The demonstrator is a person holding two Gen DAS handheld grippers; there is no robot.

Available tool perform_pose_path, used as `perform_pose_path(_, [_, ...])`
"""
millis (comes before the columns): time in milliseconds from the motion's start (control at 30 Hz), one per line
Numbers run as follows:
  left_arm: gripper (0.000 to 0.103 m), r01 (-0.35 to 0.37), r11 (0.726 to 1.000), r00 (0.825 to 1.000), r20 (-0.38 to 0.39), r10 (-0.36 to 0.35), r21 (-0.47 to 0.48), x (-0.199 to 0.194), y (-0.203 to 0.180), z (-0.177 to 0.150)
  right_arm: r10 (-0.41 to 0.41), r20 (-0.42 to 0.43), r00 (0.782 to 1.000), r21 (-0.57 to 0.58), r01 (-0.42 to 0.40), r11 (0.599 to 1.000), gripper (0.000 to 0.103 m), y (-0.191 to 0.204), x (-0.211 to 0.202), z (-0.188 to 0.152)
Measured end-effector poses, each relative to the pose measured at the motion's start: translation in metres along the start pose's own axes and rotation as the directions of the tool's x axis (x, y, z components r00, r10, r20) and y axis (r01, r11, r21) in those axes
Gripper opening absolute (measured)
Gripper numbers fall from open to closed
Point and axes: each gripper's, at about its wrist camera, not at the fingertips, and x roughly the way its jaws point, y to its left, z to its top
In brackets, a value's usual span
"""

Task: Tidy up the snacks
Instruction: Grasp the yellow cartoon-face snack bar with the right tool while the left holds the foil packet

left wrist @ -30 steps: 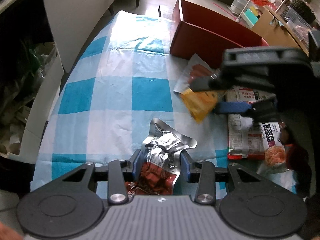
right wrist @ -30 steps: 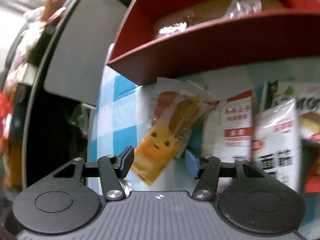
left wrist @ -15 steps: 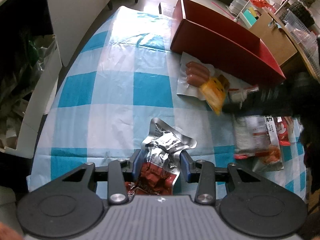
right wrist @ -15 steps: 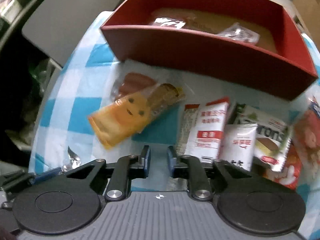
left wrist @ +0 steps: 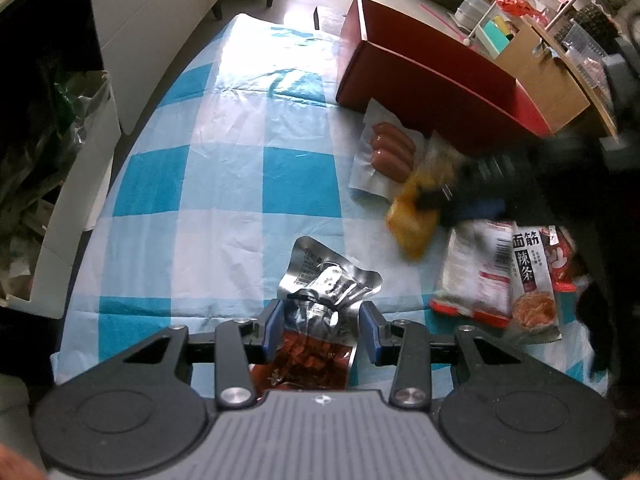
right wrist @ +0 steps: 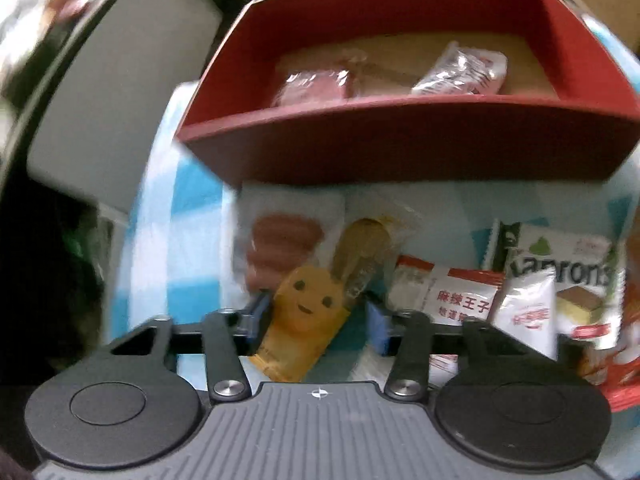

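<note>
The tablecloth (left wrist: 224,168) is checked in blue, pale blue and white. At its far edge stands a dark red box (right wrist: 400,148), and near it lie brownish-red sausages (left wrist: 390,156) in a clear pack and a yellow packet (right wrist: 308,320) printed with a smiling face. Toward the near edge lies a silver pouch (left wrist: 324,300) with a red-brown lower half.
</note>
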Motion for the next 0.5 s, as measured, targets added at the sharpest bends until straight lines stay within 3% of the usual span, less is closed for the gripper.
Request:
perform_pose_path(100, [0.037,-0.010,1.000,1.000,-0.001,0.010,0.019,0.000,-0.003,-0.001,0.016,-0.028,0.999,-0.041,-0.017,0.999,0.022,-0.007,-0.008,-0.016])
perform_pose_path(233, [0.048,-0.036,0.999,0.999,-0.005,0.036,0.029,0.002,-0.005,-0.003,0.016,-0.028,0.999,-0.125,-0.019,0.992,0.020,-0.011,-0.018,-0.047])
perform_pose_path(333, [0.060,-0.093,0.994,0.996,0.021,0.092,0.058,0.003,-0.013,-0.006,0.040,-0.006,0.999,-0.104,-0.041,0.994,0.021,-0.016,-0.022,-0.054])
perform_pose_path(433, [0.060,-0.168,0.981,0.985,0.046,0.164,0.093,0.007,-0.025,-0.008,0.093,0.035,0.995,-0.055,-0.091,0.994,0.045,-0.020,-0.022,-0.045])
perform_pose_path(500, [0.061,-0.171,0.980,0.985,0.043,0.167,0.099,0.010,-0.030,-0.011,0.145,0.053,0.988,-0.024,-0.144,0.989,0.066,-0.020,-0.021,-0.036])
